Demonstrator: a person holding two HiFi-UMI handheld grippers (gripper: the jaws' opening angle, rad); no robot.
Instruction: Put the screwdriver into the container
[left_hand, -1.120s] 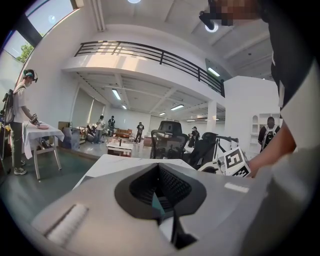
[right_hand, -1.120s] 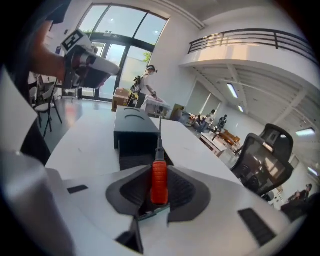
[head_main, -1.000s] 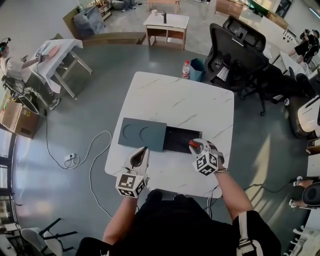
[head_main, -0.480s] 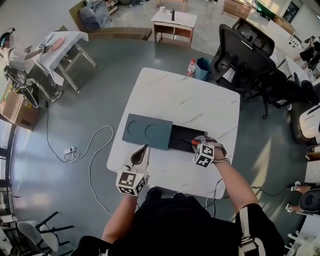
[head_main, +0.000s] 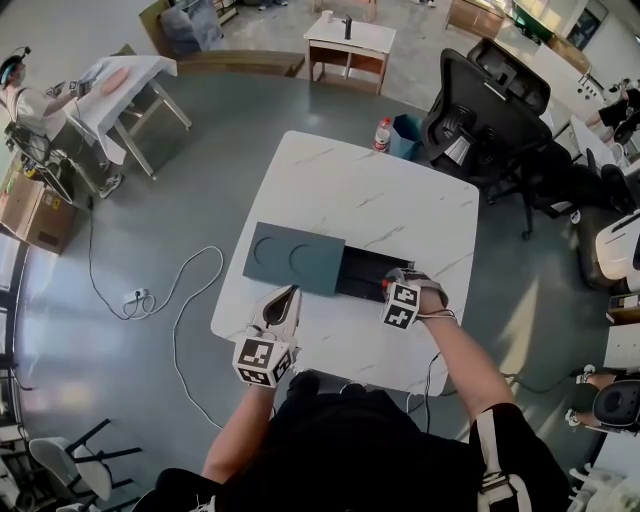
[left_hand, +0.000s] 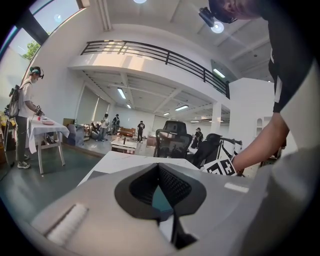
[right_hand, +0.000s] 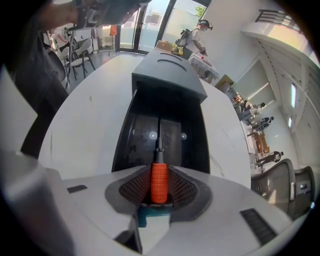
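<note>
Possibly the right gripper (right_hand: 159, 171), its jaws opening around the orange-handled screwdriver (right_hand: 159, 186), could drop it tilted, so it bounces off the black container (right_hand: 125, 137) wall.

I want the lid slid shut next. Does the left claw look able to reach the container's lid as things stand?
Likely yes: the left claw sits just short of the lid, its near edge, with only bare table between.

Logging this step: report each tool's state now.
Left tool: shut, nothing between its jaws.
Right tool: pads on the screwdriver, at its orange handle; jaws opening.
</note>
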